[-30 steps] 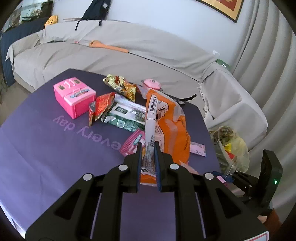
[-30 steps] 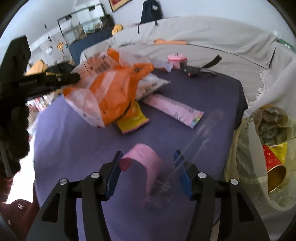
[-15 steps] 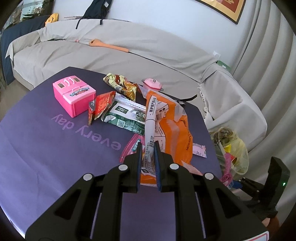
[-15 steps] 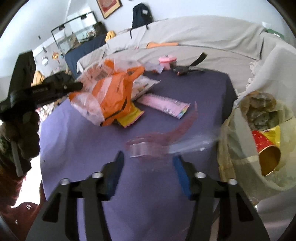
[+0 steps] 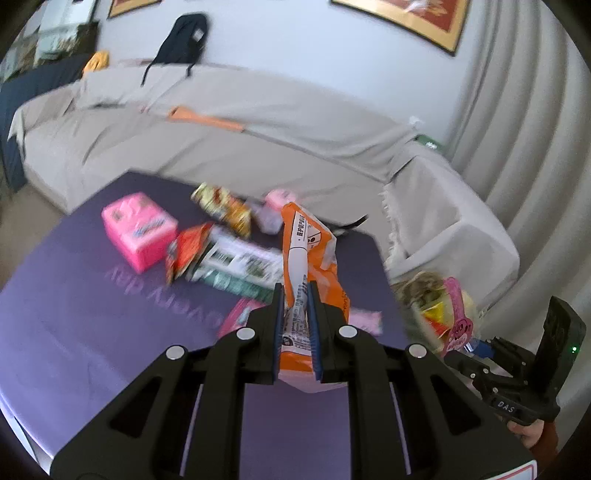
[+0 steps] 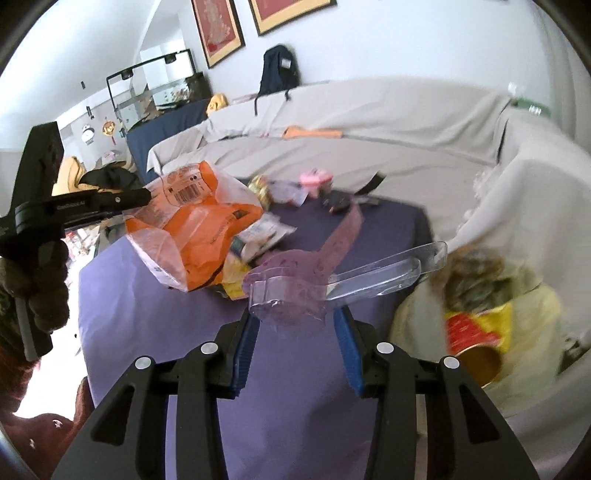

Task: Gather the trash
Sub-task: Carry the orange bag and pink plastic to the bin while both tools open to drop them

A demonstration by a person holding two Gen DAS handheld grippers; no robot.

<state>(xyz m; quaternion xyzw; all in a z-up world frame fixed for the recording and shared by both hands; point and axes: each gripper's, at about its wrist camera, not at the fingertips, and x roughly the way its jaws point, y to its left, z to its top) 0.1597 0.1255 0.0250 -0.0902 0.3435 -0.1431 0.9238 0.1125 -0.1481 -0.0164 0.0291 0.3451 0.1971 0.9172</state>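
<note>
Ahead of me a long sofa [image 5: 236, 147] under a loose beige cover curves around the purple-clothed table [image 5: 74, 332]. A dark backpack [image 5: 181, 40] leans on the sofa back against the pale wall [image 5: 295, 55], and framed pictures [image 6: 255, 22] with red centres and gold borders hang above. Grey curtains [image 5: 524, 129] fall in folds on the right. Through the right wrist view I see a glass tank [image 6: 159, 88] on a dark stand farther back. Daylight is soft and even.

The left gripper [image 5: 295, 325] pinches a crinkly orange plastic bag [image 5: 314, 258] near the purple table's [image 5: 92, 332] right edge.
</note>
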